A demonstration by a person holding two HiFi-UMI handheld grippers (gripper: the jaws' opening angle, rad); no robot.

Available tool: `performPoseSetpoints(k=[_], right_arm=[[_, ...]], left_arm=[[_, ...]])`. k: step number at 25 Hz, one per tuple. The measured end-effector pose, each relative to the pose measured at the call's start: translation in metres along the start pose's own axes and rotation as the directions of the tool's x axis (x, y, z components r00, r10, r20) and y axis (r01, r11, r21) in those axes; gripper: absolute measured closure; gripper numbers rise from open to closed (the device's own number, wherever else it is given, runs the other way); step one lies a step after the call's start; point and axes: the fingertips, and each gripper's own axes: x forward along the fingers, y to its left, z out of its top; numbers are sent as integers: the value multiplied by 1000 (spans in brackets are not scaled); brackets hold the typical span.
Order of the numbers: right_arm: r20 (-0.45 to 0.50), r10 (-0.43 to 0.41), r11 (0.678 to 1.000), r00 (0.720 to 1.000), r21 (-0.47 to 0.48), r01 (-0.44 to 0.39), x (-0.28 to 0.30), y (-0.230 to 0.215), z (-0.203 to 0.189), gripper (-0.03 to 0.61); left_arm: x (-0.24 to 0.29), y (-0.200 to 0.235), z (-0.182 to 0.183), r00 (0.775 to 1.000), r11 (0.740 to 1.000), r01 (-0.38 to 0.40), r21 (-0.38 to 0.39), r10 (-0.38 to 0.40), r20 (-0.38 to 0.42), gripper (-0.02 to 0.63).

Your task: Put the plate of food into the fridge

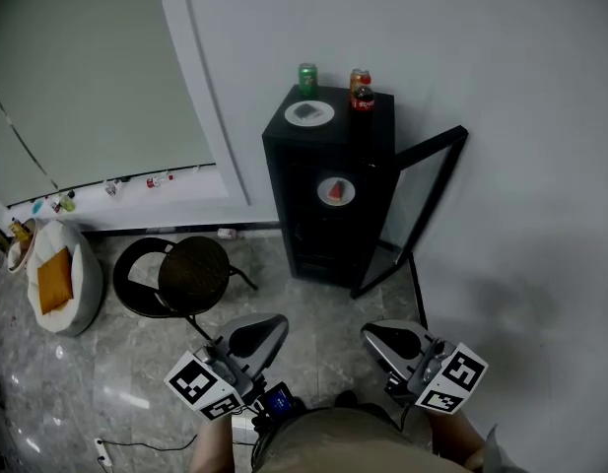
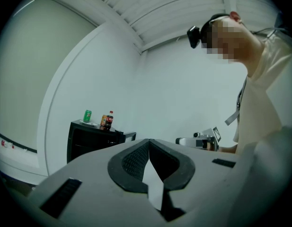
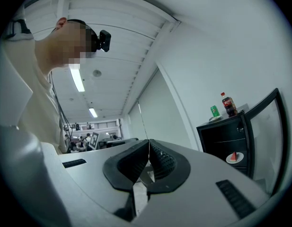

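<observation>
1. The left gripper (image 1: 267, 331) and the right gripper (image 1: 380, 338) both have their jaws pressed tip to tip. Neither holds or touches anything.
2. The plate of food (image 1: 335, 191), a white plate bearing a red wedge, sits on a shelf inside the black mini fridge (image 1: 279, 185). It is well apart from both claws, at about 1 o'clock from the left gripper and 11 o'clock from the right.
3. The fridge door (image 1: 427, 195) stands open toward 3 o'clock, nearer the right gripper. Shutting it looks like that hand's job.
4. A second plate (image 1: 309, 113) lies on the fridge top.
</observation>
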Motion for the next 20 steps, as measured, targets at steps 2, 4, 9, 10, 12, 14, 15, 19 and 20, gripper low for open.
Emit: performPoseSetpoints(k=[2, 4, 9, 10, 12, 14, 15, 19, 20], right_arm=[[-18, -7, 999, 1000, -34, 7, -7, -7, 0, 558], [-26, -13, 999, 1000, -47, 11, -15, -14, 0, 558], [-23, -10, 999, 1000, -31, 9, -34, -31, 3, 558], [-24, -3, 1000, 1000, -30, 3, -37, -34, 3, 557], [-25, 14, 1000, 1000, -28, -15, -42, -37, 4, 558], [-22, 23, 999, 999, -30, -24, -48, -39, 5, 557], [-20, 24, 999, 1000, -31, -25, -51, -40, 7, 558], [-27, 23, 999, 999, -29, -23, -55, -45, 4, 557], [-31, 22, 999, 999, -27, -23, -54, -46, 3, 557]], left_arm=[[9, -7, 2, 1000, 1000, 11, -7, -11, 9, 604], [19, -11, 1, 1000, 1000, 7, 9, -7, -1, 604], [38, -21, -1, 999, 999, -15, 42, 16, -34, 604], [40, -23, -2, 999, 999, -19, 44, 20, -38, 604], [46, -27, -4, 998, 998, -28, 56, 30, -47, 604], [52, -31, -5, 998, 997, -32, 66, 36, -58, 604], [55, -32, -4, 997, 997, -32, 70, 36, -62, 604], [58, -34, -2, 997, 996, -41, 84, 46, -64, 604], [56, -34, -2, 997, 995, -46, 87, 51, -64, 604]])
